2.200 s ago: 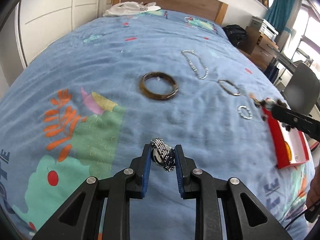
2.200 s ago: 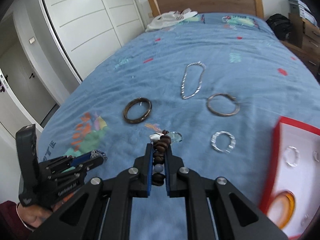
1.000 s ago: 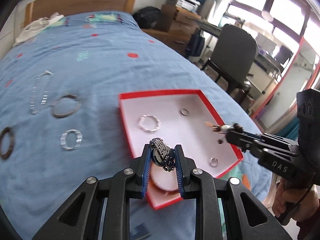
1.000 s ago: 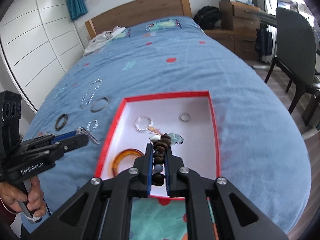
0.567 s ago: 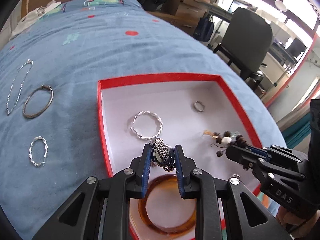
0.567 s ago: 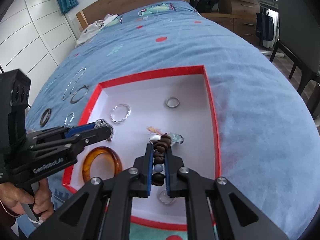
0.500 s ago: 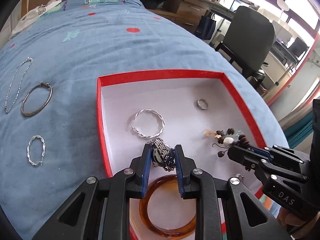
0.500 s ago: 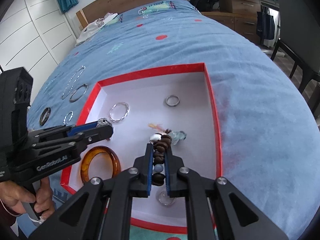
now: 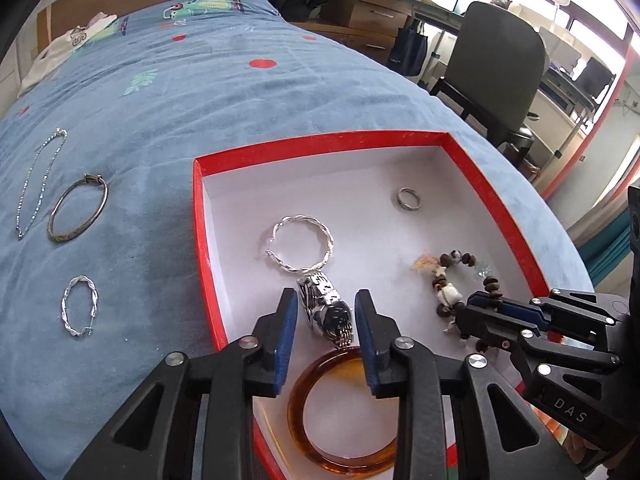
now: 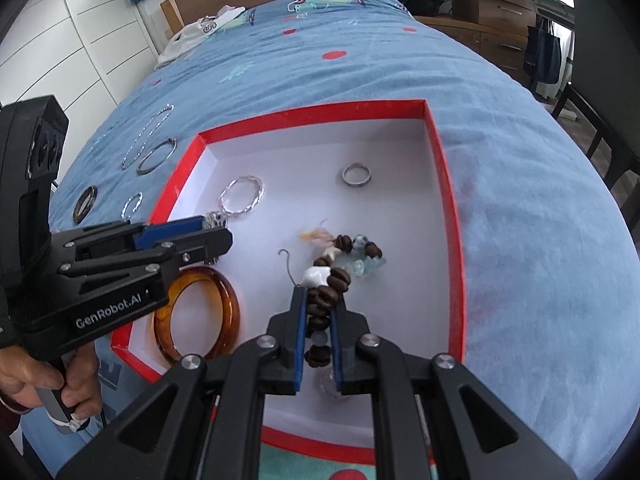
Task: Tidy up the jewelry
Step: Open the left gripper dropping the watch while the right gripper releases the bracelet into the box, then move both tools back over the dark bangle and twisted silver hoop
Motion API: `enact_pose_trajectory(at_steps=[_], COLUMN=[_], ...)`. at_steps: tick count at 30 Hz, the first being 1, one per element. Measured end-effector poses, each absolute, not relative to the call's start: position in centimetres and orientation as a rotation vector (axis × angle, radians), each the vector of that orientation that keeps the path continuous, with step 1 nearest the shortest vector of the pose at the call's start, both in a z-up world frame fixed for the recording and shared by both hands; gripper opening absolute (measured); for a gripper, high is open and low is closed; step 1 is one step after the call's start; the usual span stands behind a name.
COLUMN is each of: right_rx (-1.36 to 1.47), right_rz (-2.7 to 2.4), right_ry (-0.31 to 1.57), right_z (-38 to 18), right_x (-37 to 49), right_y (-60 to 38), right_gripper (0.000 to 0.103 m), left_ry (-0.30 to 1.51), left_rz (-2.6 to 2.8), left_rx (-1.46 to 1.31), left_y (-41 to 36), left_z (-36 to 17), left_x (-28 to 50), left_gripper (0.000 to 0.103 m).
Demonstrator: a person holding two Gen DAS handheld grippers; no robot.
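Blue bedding carries your red box (image 9: pixel 486 184). Your left claw (image 9: pixel 326 332) has lowered into it and its jaws are opening: the watch (image 9: pixel 328 312) now lies free between the pads, on the box floor. Your right claw (image 10: pixel 318 328), just beside, still pinches the beads (image 10: pixel 326 300). One piece delivered; bangles remain outside.

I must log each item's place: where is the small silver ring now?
The small silver ring lies alone on the white floor of the red box, toward its far right corner in both wrist views, beyond the bead bracelet.
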State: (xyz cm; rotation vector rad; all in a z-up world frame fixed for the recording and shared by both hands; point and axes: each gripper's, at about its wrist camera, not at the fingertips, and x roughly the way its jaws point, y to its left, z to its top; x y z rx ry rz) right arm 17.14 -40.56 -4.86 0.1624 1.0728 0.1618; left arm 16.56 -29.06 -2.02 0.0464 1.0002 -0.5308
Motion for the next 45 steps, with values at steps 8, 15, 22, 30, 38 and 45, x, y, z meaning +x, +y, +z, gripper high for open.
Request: enact_pose_trajectory(at_steps=[8, 15, 22, 30, 38, 45], right_rx=[0.173, 0.173, 0.173, 0.167, 0.156, 0.13], right_rz=[0.129, 0.105, 0.079, 0.101, 0.137, 0.196], right_ry=[1.077, 1.056, 1.026, 0.978, 0.942, 0.926], right_z=[-3.6, -1.1, 1.2, 3.9, 5.6, 6.0], right_x=[15.9, 13.7, 11.4, 9.7, 9.6, 10.7], right_y=[-41.1, -41.1, -40.3, -37.3, -33.2, -29.2], right_gripper=[0.028, 0.028, 0.029, 0.029, 0.036, 0.037], left_ry=[0.976, 0.904, 0.856, 0.812, 0.778, 0.781], left_rz=[-0.53, -0.505, -0.429, -0.347, -0.278, -0.22], left_rx=[0.044, 0.036, 0.036, 0.023, 0.007, 0.003], left_y=[-28.3, -25.8, -21.8, -17.1, -12.6, -9.0], left_z=[-0.3, 3.0, 4.9, 6.3, 6.8, 6.2], left_x=[15.4, 12.5, 9.9, 7.7, 6.5, 6.7], left_gripper=[0.044, 0.05, 0.058, 0.074, 0.083, 0.087])
